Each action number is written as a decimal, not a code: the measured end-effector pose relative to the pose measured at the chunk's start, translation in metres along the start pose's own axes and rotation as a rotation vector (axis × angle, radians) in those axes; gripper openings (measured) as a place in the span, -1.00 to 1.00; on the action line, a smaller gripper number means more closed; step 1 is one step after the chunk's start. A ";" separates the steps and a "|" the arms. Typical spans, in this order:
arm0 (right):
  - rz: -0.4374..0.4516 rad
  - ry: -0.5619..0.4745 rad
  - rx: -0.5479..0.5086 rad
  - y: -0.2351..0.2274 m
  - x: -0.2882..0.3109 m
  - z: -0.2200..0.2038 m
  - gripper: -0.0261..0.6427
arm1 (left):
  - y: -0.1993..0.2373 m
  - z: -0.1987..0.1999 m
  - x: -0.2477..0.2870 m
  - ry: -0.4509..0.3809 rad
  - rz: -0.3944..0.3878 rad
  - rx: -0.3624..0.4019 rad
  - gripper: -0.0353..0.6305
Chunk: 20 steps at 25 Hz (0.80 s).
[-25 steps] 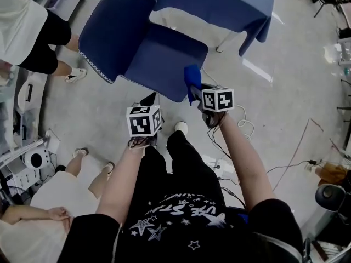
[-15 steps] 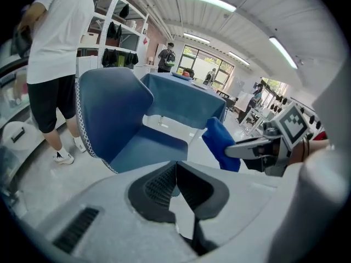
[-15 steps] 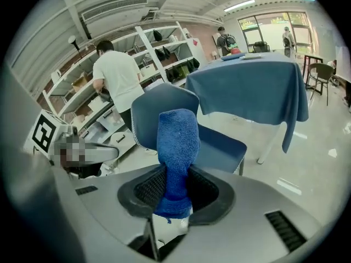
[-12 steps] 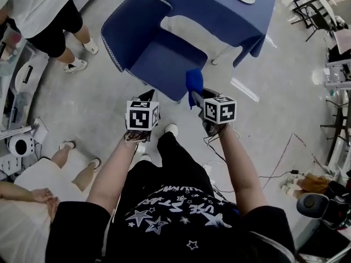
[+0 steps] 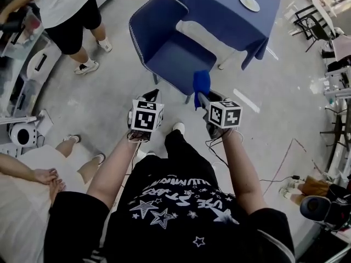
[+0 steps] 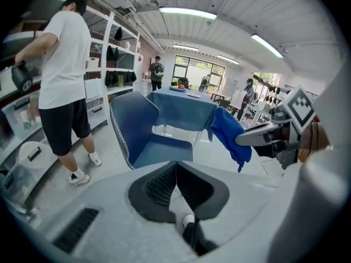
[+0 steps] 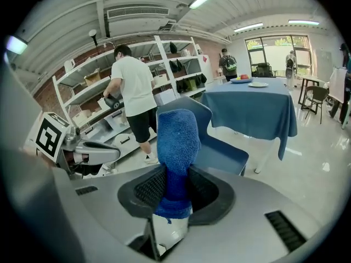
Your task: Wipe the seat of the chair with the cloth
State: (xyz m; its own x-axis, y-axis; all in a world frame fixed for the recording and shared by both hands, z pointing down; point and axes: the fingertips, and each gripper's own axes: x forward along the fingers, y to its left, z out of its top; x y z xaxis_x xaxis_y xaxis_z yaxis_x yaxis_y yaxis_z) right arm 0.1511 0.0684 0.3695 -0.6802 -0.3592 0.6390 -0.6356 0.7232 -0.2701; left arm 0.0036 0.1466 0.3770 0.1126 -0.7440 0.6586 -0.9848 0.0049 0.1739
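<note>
A pale grey floor [image 5: 109, 97] lies under long ceiling strip lights [image 6: 187, 12]. A table [image 5: 230, 18] draped in blue carries a plate [image 5: 249, 3]. White shelves [image 7: 88, 86] line 1 wall, and windows [image 7: 269, 48] fill the far end. Glare streaks the floor beside the table.

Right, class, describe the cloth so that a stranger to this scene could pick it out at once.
Find the blue-draped table and the blue chair beside it. Just short of its seat, the right gripper clamps the cloth in its jaws. It alone is small, fuzzy, brighter blue and held off the floor.
</note>
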 end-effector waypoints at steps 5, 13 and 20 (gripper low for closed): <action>-0.002 -0.038 -0.014 0.043 -0.027 -0.007 -0.60 | 0.001 -0.020 -0.044 -0.011 0.015 0.066 -0.83; -0.020 -0.066 0.018 0.098 -0.058 -0.053 -0.60 | -0.001 -0.063 -0.088 -0.037 -0.006 0.115 -0.83; -0.053 -0.058 0.065 0.113 -0.068 -0.090 -0.60 | -0.005 -0.107 -0.097 0.027 -0.035 0.134 -0.83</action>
State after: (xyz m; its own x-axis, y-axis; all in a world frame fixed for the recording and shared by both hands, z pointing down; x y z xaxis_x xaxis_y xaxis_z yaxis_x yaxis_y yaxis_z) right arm 0.1582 0.2279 0.3609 -0.6637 -0.4312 0.6111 -0.6926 0.6629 -0.2845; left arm 0.0122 0.2901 0.3904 0.1487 -0.7242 0.6733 -0.9889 -0.1114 0.0986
